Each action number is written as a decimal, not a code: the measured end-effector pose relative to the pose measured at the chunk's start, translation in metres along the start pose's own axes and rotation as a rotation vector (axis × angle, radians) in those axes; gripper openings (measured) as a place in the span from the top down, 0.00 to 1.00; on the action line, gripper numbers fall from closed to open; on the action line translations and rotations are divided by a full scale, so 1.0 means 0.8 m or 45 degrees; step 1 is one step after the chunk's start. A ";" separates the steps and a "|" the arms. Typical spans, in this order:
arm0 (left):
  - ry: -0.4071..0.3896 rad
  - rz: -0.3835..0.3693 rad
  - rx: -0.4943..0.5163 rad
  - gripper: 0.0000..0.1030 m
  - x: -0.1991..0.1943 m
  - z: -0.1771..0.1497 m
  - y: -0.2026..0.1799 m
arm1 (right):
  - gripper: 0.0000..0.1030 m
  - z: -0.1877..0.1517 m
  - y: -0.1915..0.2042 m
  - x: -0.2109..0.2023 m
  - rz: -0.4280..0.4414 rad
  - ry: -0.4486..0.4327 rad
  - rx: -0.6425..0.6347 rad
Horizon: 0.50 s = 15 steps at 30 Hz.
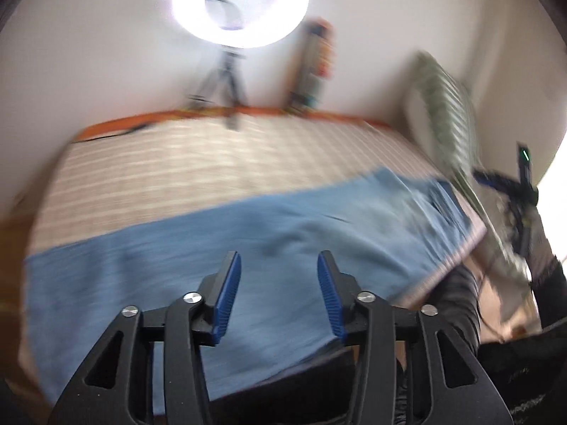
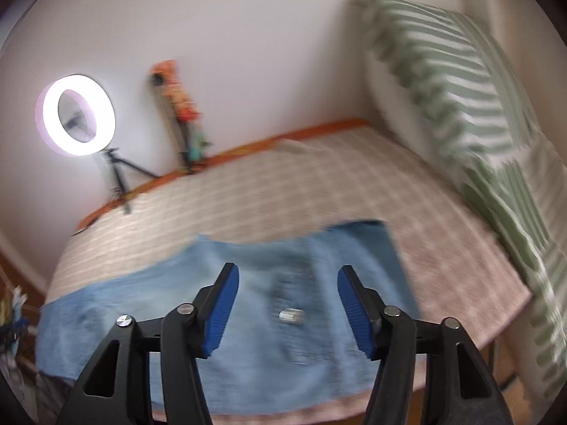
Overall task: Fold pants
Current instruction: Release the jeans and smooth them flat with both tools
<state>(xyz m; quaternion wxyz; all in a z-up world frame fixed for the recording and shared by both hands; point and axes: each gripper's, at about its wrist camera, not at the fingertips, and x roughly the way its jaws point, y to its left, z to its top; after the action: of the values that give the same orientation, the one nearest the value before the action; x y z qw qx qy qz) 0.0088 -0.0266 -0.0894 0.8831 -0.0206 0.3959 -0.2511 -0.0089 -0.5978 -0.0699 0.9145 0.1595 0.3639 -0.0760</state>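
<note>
I find both my left gripper (image 1: 279,276) and right gripper (image 2: 287,288) released above the pants (image 1: 198,248), lengthwise fold apparently laid; next, regrasp one end.

The pants (image 1: 219,248) lie flat on the bed (image 1: 170,166), along its near edge. A ring light (image 1: 241,3) on a tripod (image 1: 223,81) stands at the far edge of the bed, against the wall. A tall object (image 1: 313,67) leans on the wall to its right. Pillows (image 2: 460,99) stand at the right end of the bed.
</note>
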 end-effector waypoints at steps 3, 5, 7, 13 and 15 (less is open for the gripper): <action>-0.065 0.076 -0.209 0.51 -0.042 -0.012 0.064 | 0.39 0.006 0.051 0.004 0.096 0.000 -0.100; -0.107 0.115 -0.373 0.47 -0.069 -0.028 0.110 | 0.38 0.008 0.085 0.010 0.157 0.007 -0.168; -0.135 0.137 -0.516 0.44 -0.087 -0.050 0.144 | 0.36 0.009 0.118 0.018 0.216 0.021 -0.225; -0.145 0.148 -0.973 0.40 -0.130 -0.129 0.252 | 0.35 0.003 0.209 0.047 0.348 0.079 -0.376; -0.137 0.166 -1.053 0.40 -0.146 -0.149 0.277 | 0.34 -0.001 0.235 0.057 0.387 0.105 -0.410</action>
<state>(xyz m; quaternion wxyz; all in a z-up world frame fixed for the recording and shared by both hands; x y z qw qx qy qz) -0.0462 0.2399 -0.1431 0.8339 -0.3613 0.4171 -0.0135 0.0713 -0.4219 -0.0572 0.9135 0.0673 0.3802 0.1286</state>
